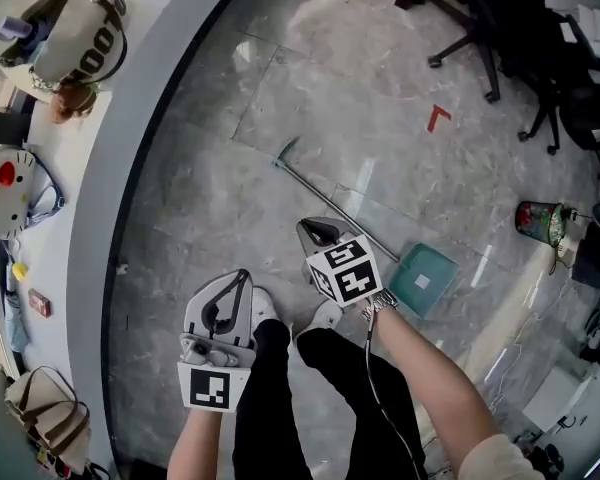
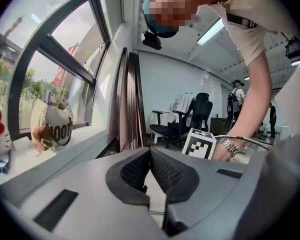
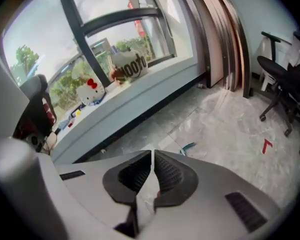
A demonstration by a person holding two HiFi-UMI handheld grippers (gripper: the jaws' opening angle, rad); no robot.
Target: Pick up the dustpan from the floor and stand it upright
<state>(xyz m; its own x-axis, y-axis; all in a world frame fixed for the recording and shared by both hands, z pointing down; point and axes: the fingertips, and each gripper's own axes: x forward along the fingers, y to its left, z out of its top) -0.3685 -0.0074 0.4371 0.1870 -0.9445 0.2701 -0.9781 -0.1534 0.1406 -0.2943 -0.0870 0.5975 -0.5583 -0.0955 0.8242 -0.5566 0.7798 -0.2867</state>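
Observation:
The dustpan lies flat on the grey floor: a teal pan [image 1: 423, 280] at the right, and a long thin handle [image 1: 332, 202] running up-left to a teal grip [image 1: 288, 151]. My right gripper [image 1: 316, 231] hovers just left of the handle's middle, shut, with nothing between its jaws. In the right gripper view the teal grip [image 3: 188, 147] shows just past the closed right gripper [image 3: 153, 152]. My left gripper [image 1: 243, 274] is held lower left, above my shoes, also shut and empty. Its own view shows the left gripper [image 2: 150, 150] pointing level across the room.
A curved white windowsill [image 1: 100, 198] with bags and a Hello Kitty plush [image 1: 0, 190] runs along the left. Black office chairs [image 1: 520, 38] stand at the top right. A red mark [image 1: 438, 117] is on the floor, and a red-and-green object [image 1: 538, 220] sits at the right.

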